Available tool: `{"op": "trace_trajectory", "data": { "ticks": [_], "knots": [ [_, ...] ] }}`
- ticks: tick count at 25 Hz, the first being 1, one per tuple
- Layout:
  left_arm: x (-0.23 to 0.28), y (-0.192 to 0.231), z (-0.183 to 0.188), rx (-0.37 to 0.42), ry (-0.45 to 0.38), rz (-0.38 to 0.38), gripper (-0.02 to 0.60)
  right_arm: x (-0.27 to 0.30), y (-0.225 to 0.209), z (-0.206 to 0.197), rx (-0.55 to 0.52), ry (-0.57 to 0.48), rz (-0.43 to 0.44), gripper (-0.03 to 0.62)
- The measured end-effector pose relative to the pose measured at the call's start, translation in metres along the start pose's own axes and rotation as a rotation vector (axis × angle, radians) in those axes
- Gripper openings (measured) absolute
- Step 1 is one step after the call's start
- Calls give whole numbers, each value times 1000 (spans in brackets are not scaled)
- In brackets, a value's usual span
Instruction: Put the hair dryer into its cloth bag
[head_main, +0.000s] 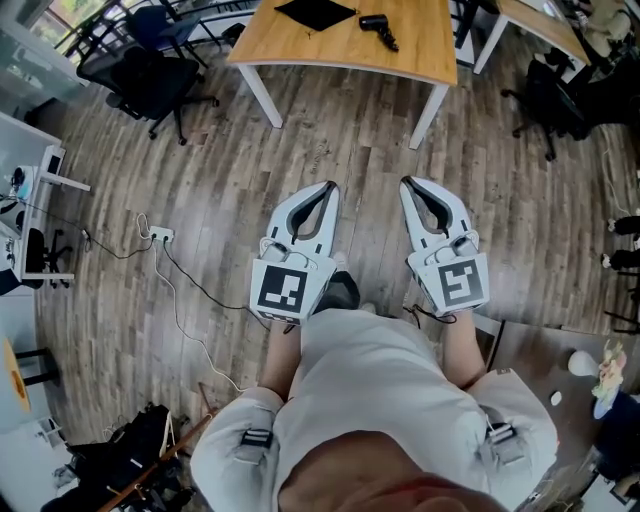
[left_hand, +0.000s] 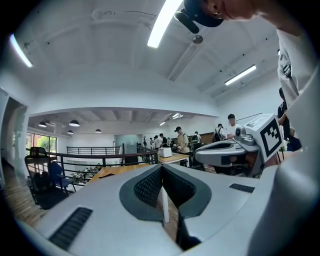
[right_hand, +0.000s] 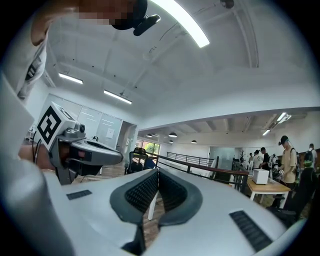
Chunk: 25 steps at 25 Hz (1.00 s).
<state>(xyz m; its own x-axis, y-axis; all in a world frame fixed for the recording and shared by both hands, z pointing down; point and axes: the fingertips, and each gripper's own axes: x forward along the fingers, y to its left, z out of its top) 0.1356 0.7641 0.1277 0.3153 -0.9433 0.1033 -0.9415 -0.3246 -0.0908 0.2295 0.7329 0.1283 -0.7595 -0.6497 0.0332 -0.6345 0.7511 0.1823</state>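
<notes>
We hold two grippers out ahead of us, side by side and apart from each other. The left gripper (head_main: 330, 186) has its jaws closed tip to tip with nothing between them, and the right gripper (head_main: 407, 183) also has its jaws closed on nothing. Both point toward one wooden tabletop (head_main: 420, 52) that stands well apart from us across the plank floor (head_main: 340, 140). On it we count one black hair dryer (head_main: 378, 27) and one flat black cloth bag (head_main: 315, 12). The hair dryer lies just right of the bag, not inside it and set back from the near edge. The bag lies farther back, where the top of the head view cuts it off. The near edge of the tabletop runs unbroken between two white legs (head_main: 262, 95), and the strip of wood in front of the hair dryer is bare. The floor between the jaws and that edge is open. To the left we count one black office chair (head_main: 150, 82) near the table's corner, and to the right one more chair (head_main: 548, 100) standing off from its end. Lower left, one white power strip (head_main: 159, 236) lies on the floor with one white cable (head_main: 180, 310) trailing back toward us, to the left of the way to the table.
</notes>
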Motion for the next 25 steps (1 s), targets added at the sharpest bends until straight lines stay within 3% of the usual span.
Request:
{"op": "trace_trajectory", "data": {
  "ticks": [17,25],
  "knots": [
    [88,122,3,-11,-10,-63,20,141,-37,-1,-5,36,-67,21],
    [126,145,3,-13,-15,-98,20,173,-59,-9,-2,70,-106,21]
  ]
}}
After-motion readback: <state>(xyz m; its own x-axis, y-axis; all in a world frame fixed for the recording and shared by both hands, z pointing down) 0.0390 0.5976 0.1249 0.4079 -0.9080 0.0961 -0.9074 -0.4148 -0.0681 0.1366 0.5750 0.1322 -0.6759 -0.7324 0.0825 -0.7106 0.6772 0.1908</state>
